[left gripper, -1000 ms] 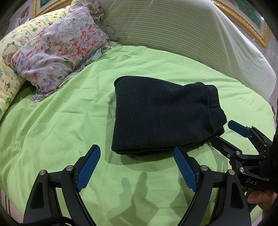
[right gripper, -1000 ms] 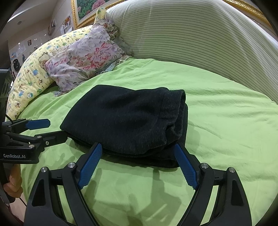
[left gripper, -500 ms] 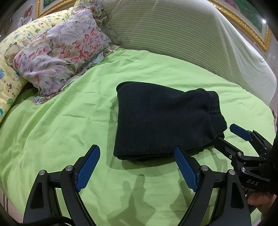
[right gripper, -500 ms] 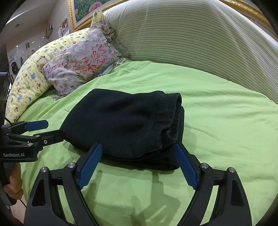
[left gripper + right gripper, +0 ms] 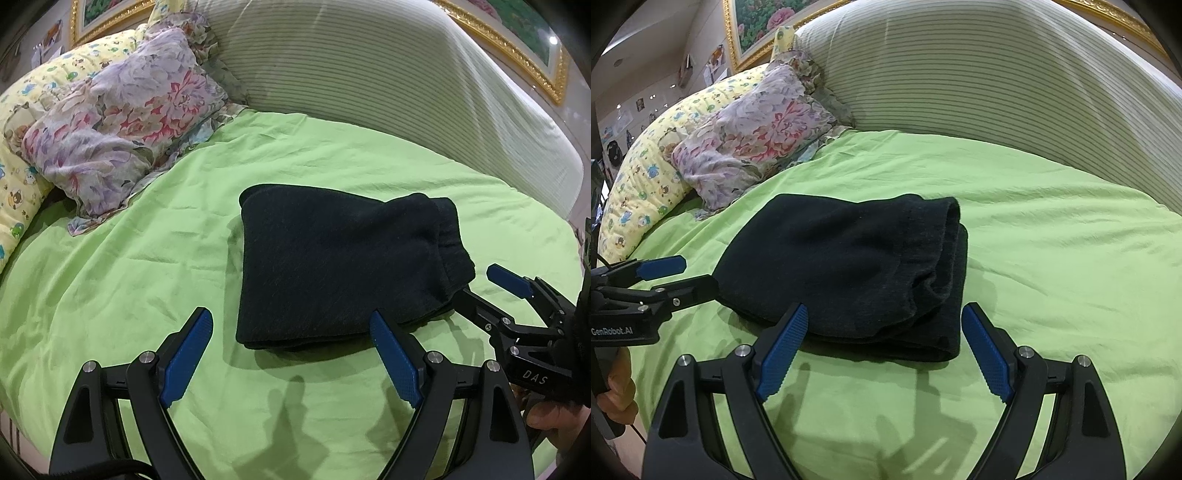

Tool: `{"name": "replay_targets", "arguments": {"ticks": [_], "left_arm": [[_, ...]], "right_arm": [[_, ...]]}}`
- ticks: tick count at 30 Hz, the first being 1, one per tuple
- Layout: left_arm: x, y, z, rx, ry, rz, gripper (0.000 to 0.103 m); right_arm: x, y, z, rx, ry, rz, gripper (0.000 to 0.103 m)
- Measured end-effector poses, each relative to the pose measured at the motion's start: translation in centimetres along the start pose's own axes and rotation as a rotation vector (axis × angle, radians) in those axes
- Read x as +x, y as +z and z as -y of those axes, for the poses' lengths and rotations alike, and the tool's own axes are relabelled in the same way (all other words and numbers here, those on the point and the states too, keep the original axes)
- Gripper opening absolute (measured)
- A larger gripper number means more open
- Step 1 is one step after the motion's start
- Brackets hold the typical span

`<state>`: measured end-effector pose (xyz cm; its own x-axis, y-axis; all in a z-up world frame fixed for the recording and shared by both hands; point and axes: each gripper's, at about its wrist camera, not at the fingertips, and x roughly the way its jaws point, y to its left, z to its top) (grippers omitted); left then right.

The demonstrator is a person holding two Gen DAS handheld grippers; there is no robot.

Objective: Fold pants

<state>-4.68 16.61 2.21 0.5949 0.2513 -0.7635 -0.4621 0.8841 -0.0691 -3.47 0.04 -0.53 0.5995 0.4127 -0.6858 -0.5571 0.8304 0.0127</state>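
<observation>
Dark folded pants [image 5: 340, 266] lie as a compact rectangle on the green bed sheet [image 5: 110, 280]; in the right wrist view the pants [image 5: 849, 269] show stacked layers at their right edge. My left gripper [image 5: 291, 354] hovers open just in front of the near edge, nothing between its blue pads. My right gripper [image 5: 882, 350] is open too, in front of the bundle's near right corner, holding nothing. Each gripper shows in the other's view: the right gripper [image 5: 484, 288] beside the pants' right edge, the left gripper [image 5: 687, 273] at their left edge.
A floral pillow [image 5: 122, 136] and a yellow patterned cushion [image 5: 18, 173] lie at the far left. A striped padded headboard [image 5: 369, 81] curves behind the bed. A hand [image 5: 550, 417] holds the right gripper's handle at the lower right.
Both grippers have drawn back slightly from the pants and stay open. The folded pants have not moved.
</observation>
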Motion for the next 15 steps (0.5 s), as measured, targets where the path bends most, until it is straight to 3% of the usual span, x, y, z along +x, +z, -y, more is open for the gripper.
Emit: {"name": "replay_targets", "arguments": {"ticks": [15], "left_arm": [[0.25, 0.23, 0.30, -0.017, -0.019, -0.033, 0.088]], "right_arm": [[-0.10, 0.40, 0.64, 0.021, 0.003, -0.006, 0.085]]}}
